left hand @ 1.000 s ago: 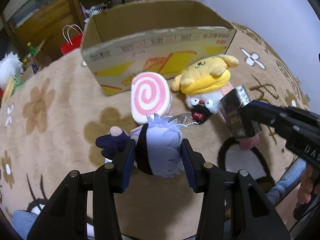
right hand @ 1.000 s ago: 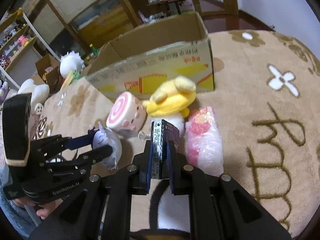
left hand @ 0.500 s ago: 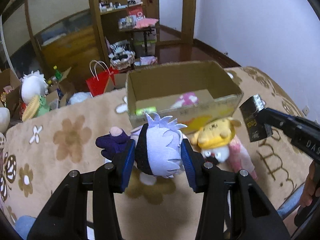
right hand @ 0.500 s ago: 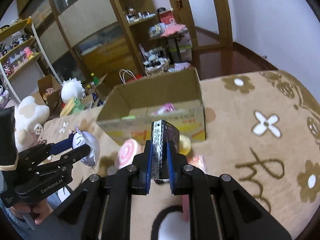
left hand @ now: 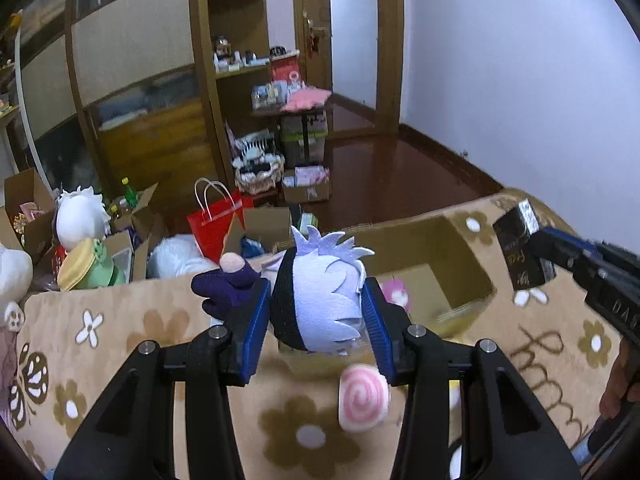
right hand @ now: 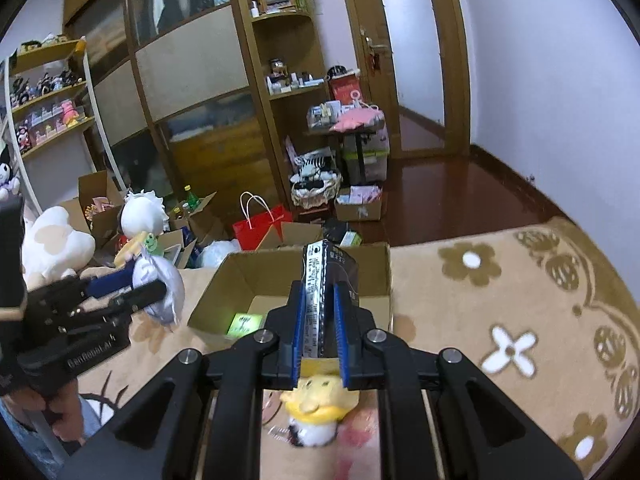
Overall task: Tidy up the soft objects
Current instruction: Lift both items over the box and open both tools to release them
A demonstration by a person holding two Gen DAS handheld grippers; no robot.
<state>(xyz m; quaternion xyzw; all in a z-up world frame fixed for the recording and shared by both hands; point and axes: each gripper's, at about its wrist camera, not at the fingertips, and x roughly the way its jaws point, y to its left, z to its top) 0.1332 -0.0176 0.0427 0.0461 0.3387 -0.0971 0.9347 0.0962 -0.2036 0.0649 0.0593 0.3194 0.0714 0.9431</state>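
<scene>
The left tongs [left hand: 316, 312] are clamped on a small plush doll [left hand: 320, 300] with spiky pale purple hair, a black band and a dark purple arm. The doll sits in the middle of the left wrist view, held up above the tan flower blanket [left hand: 120, 340].

The right tongs [right hand: 319, 312] are pressed together on a thin, shiny black packet [right hand: 326, 276]. It stands upright between the blue pads, in the middle of the right wrist view.

Behind both held things is an open cardboard box [right hand: 384, 272] resting on the blanket. Inside it lie a green packet [right hand: 244, 322] and something pink [left hand: 395, 294].

Low in the left wrist view, a pink swirl plush [left hand: 363, 400] lies on the blanket. At the bottom of the right wrist view, a yellow plush [right hand: 320, 400] lies on a white and black plush [right hand: 312, 434], with something pink and blurry just beside them.

A red paper bag [right hand: 260, 226] stands on the floor behind the box.
</scene>
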